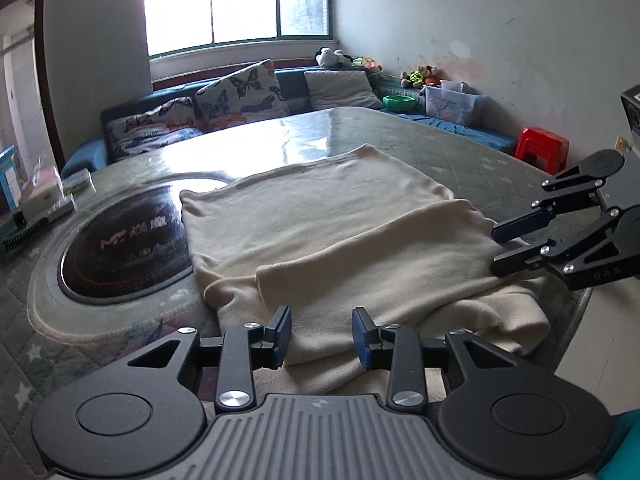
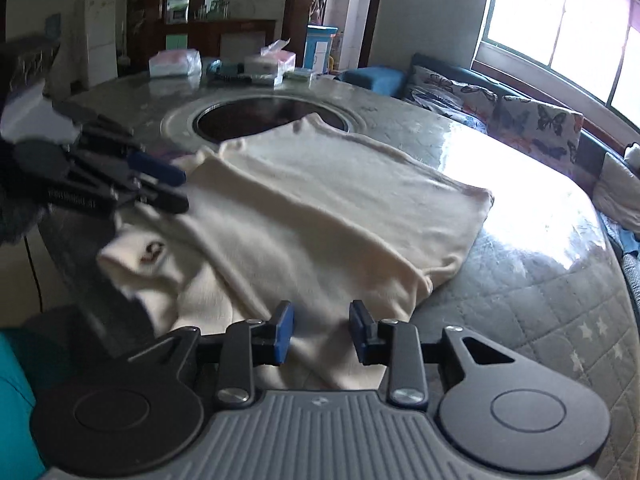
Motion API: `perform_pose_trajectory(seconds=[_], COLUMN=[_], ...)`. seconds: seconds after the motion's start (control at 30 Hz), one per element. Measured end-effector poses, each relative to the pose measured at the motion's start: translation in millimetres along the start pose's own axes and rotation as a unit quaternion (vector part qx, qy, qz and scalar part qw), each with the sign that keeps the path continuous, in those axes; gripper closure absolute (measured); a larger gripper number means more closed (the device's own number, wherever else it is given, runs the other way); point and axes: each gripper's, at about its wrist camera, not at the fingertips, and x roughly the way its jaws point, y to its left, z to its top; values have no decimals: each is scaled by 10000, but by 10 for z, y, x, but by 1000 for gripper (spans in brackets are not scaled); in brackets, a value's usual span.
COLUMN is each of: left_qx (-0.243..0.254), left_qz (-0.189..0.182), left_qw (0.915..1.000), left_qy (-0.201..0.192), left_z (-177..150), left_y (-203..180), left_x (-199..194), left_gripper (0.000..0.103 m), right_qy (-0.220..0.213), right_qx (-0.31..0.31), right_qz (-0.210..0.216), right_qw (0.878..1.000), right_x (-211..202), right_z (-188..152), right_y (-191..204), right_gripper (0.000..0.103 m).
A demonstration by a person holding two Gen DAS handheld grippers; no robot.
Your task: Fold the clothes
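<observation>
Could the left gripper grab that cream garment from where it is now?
Probably yes. The left gripper is open, its fingers spread right over the near edge of the cream garment, with nothing between them. The right gripper sits off to the side.

Bright barred window [image 1: 236,4], scuffed white wall [image 1: 500,20], butterfly cushions [image 1: 240,96] on blue bench, red stool [image 1: 542,150], dark wood cabinet [image 2: 216,36].

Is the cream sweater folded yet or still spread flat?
Partly folded. One flap of the cream sweater lies doubled over its body, while the far part is still spread flat on the table.
</observation>
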Motion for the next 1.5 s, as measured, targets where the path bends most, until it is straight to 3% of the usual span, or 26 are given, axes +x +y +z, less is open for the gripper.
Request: perform_pose_trajectory(seconds=[0.17, 0.53, 0.87, 0.93, 1.03, 1.17, 1.23, 1.33, 1.5], left_qx=[361, 1199, 2089, 2211, 2207, 2082, 1826, 1185, 482], left_qz=[-82, -269, -393, -333, -343, -469, -513, -597, -658], left_qw=[9993, 9923, 9771, 9746, 9745, 9764, 9812, 9904, 9961], left_qy=[33, 139, -54, -120, -207, -324, -366, -393, -346], left_z=[-94, -318, -425, -429, -404, -341, -271, -94, 136], left_y=[-35, -144, -332, -367, -411, -444, -388, -219, -7], left_x=[-132, -334, -283, -248, -197, -132, -112, -63, 77], left_gripper=[66, 66, 64, 64, 65, 85, 91, 93, 93], right_qy=[-185, 137, 141, 156, 147, 133, 142, 113, -93], right_qx=[133, 493, -27, -223, -570, -1037, -1277, -1587, -1847], right_qz=[7, 247, 119, 116, 63, 139, 170, 136, 177], right_qw=[9997, 9984, 9998, 9996, 9982, 9944, 9916, 9872, 9826], right_x=[-157, -182, -342, -352, -345, -318, -304, -271, -166], right_z=[3, -188, -148, -146, -139, -138, -145, -150, -111], right_y=[-15, -88, -4, 36, 124, 247, 300, 359, 432], right_gripper=[72, 74, 70, 61, 59, 51, 50, 47, 47])
